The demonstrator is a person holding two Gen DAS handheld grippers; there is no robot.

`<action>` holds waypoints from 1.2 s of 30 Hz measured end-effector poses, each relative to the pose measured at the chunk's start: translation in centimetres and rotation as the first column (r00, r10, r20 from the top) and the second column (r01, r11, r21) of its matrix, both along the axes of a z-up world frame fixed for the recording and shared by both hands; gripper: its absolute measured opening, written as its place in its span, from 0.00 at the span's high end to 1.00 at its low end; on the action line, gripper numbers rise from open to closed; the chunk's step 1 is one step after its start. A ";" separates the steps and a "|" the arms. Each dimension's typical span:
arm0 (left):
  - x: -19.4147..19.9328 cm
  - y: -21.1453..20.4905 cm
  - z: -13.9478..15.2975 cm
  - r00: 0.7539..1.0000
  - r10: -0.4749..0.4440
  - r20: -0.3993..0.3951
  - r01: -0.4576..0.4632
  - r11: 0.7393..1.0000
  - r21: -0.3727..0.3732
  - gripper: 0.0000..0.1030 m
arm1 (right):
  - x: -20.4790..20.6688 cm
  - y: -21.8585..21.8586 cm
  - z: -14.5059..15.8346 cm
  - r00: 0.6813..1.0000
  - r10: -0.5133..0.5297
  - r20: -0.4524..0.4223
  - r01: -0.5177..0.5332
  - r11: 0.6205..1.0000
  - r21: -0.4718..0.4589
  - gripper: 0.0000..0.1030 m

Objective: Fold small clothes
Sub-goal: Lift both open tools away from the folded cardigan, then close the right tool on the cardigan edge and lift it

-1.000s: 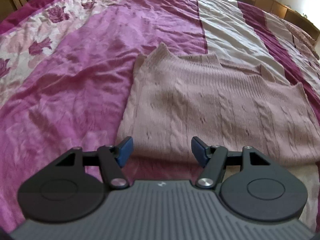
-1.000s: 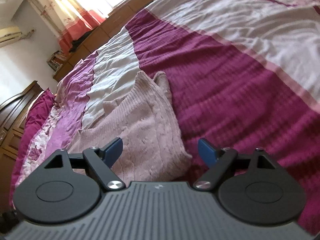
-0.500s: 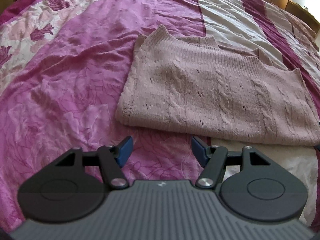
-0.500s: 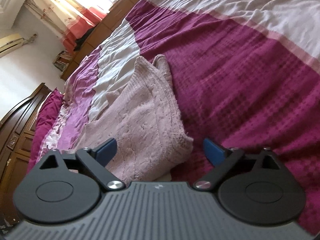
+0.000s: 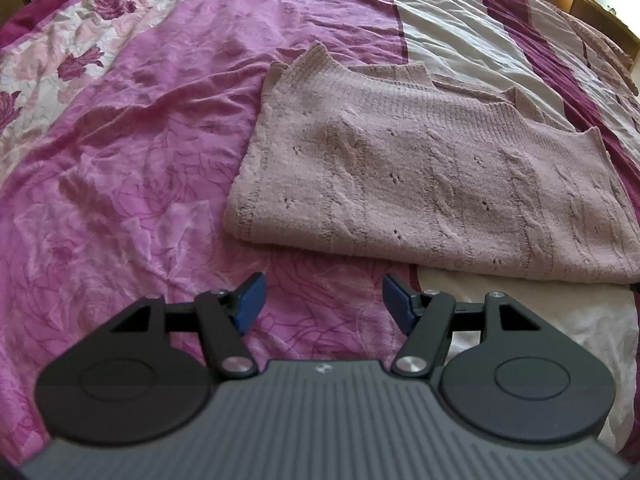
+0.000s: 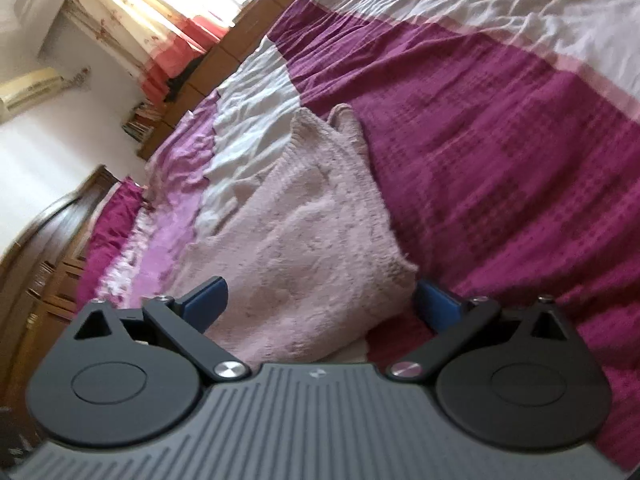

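Observation:
A pale pink cable-knit sweater (image 5: 432, 184) lies folded flat on the bed. In the left wrist view my left gripper (image 5: 322, 306) stands open just short of the sweater's near folded edge, with only bedspread between its blue pads. In the right wrist view the same sweater (image 6: 304, 240) runs away from the camera. My right gripper (image 6: 320, 306) is wide open over the sweater's near corner; the knit lies between the pads, which do not press on it.
A wrinkled bedspread (image 5: 132, 152) in pink, magenta and white bands covers the bed. Dark wooden furniture (image 6: 44, 256) stands at the left of the right wrist view, with a curtained window (image 6: 160, 32) and a low wooden cabinet beyond the bed.
The left gripper has drawn back from the sweater's near edge, which now lies farther up in its view. The right gripper's jaws have spread wider, and its view has tilted.

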State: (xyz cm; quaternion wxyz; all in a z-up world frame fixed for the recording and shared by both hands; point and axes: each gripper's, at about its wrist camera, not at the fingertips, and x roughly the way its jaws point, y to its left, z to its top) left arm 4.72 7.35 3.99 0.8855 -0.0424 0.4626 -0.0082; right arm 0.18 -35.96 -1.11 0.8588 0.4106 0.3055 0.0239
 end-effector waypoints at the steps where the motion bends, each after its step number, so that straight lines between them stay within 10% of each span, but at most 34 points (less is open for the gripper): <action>1: 0.0 -0.1 0.0 1.000 -0.002 0.000 0.002 1.000 0.002 0.36 | 0.0 0.0 -0.1 1.000 0.007 0.011 -0.007 1.000 0.027 0.03; 9: -0.1 -0.4 -0.3 1.000 -0.012 -0.007 0.012 1.000 0.004 0.36 | 0.2 0.2 -0.6 0.999 -0.010 0.039 0.006 0.996 0.090 0.10; 16: -0.1 -0.5 -0.5 1.000 -0.012 -0.016 0.012 1.000 0.011 0.36 | 0.5 0.1 -1.3 0.999 -0.038 0.038 0.031 0.987 0.156 0.54; 36: -0.2 -0.4 -0.7 1.000 -0.003 -0.031 0.004 1.000 0.027 0.36 | 3.7 0.5 -1.6 0.995 -0.100 0.009 0.098 0.987 0.130 0.43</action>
